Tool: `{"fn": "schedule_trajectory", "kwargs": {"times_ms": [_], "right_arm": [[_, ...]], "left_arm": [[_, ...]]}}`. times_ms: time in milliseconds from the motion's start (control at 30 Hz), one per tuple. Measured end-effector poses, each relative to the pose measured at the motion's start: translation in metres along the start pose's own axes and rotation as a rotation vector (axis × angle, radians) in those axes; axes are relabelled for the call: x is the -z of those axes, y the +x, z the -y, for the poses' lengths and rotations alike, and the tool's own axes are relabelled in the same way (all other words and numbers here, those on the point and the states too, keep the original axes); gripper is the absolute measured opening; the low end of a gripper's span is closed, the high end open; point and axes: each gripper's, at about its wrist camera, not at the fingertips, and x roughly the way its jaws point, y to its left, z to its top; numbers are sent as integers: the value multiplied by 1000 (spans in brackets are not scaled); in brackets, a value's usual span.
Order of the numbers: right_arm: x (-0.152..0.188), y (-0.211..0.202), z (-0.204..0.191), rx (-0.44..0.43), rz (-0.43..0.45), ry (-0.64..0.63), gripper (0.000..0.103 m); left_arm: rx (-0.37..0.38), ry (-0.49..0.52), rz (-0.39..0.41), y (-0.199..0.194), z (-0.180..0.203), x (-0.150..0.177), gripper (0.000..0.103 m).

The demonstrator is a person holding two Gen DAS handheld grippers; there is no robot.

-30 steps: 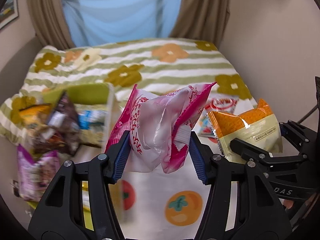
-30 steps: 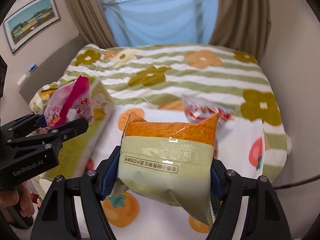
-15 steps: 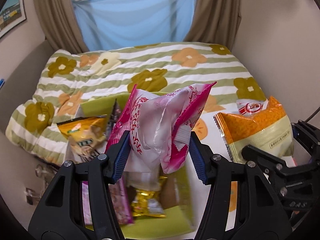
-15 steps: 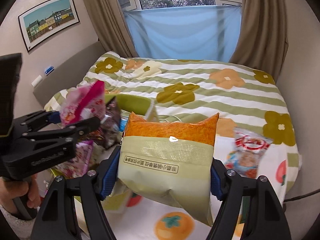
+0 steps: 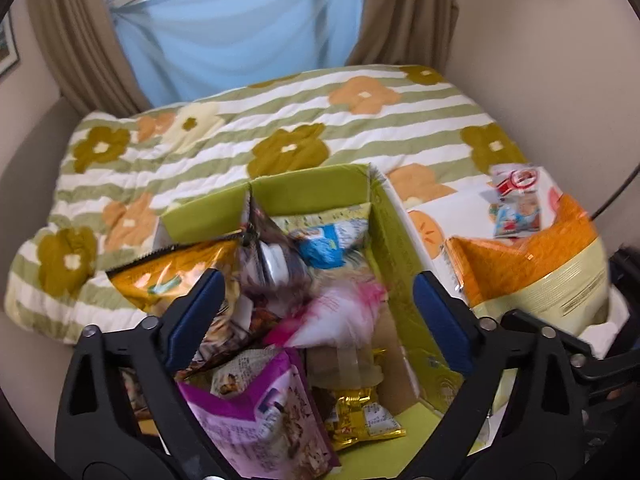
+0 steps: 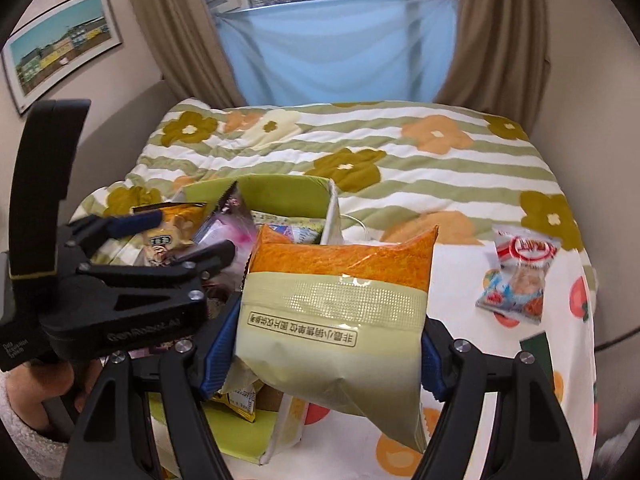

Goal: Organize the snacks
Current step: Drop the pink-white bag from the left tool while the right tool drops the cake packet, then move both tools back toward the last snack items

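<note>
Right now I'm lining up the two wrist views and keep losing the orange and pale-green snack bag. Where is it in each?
Left wrist: the orange and pale-green bag is at the right edge, right of the green box.
Right wrist: it fills the centre, clamped in the right gripper.
Shared landmark: the red-and-white snack packet lying on the bed.

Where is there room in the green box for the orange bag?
The green box is crowded on its left with bags, the pink bag mid-box. The barest patch is the floor by its right wall, above the gold packet. The right tool holds the orange bag beside that wall.
</note>
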Motion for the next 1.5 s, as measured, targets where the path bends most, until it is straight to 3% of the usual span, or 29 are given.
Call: {"fn": "schedule_trajectory", "kwargs": {"times_ms": [300,733,833,900,933,1300,1500], "right_arm": [[10,1,-29,36,-14,41,71],[6,26,-76,-52,-63,-13,73],[6,28,-81,-60,-63,-2,79],[7,23,-81,-78,-30,-3,99],[8,19,-82,-79,-15,-8,100],[23,1,-81,-67,30,-34,101],[26,-16,-76,-24,58,-22,101]], "left_arm": [[15,-36,-2,-22,-47,14,96],[-67,-174,22,-54,-105,31,96],[-71,-189,28,-57,-107,34,96],[-68,-195,27,-60,-107,37,96],[-67,-198,28,-61,-106,40,96],[-43,-204,44,-68,-96,55,96],[-12,-151,76,-78,-80,50,96]]}}
